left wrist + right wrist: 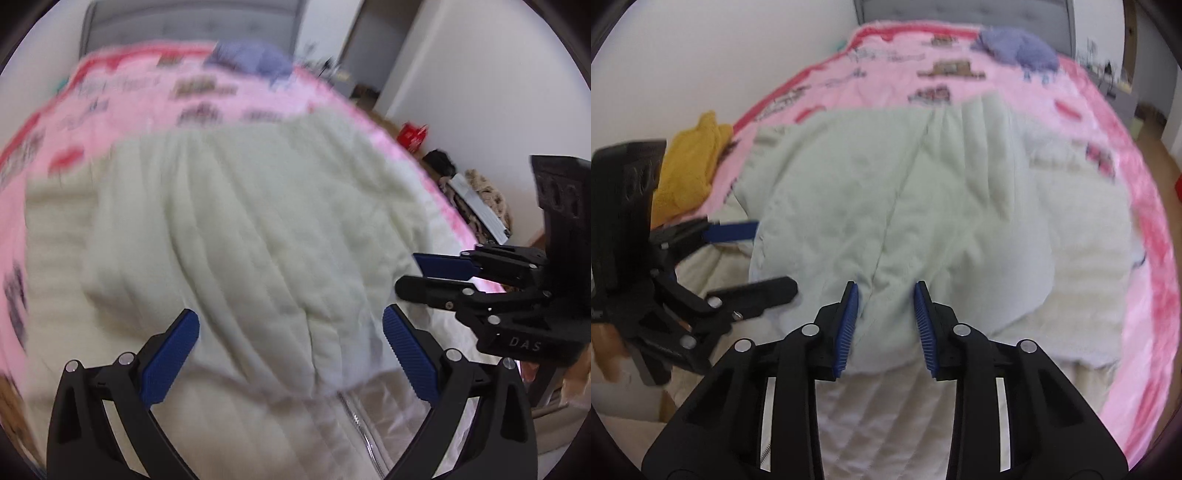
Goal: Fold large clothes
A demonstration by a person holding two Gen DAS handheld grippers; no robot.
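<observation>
A large cream quilted jacket (236, 236) lies on a pink blanket on a bed, its body folded over its lower part, where a zipper (354, 413) shows. It also fills the right wrist view (905, 206). My left gripper (291, 325) is open just above the fold's near edge and holds nothing. My right gripper (886, 295) is open, its jaws either side of a ridge of the jacket at the fold's near edge. The right gripper also shows in the left wrist view (410, 273), and the left gripper shows in the right wrist view (772, 254).
The pink printed blanket (1100, 122) covers the bed. A purple cloth (1015, 48) lies near the grey headboard. A yellow garment (690, 166) lies at the bed's left edge. A red box (412, 134) and clutter (476, 199) sit on the floor by the wall.
</observation>
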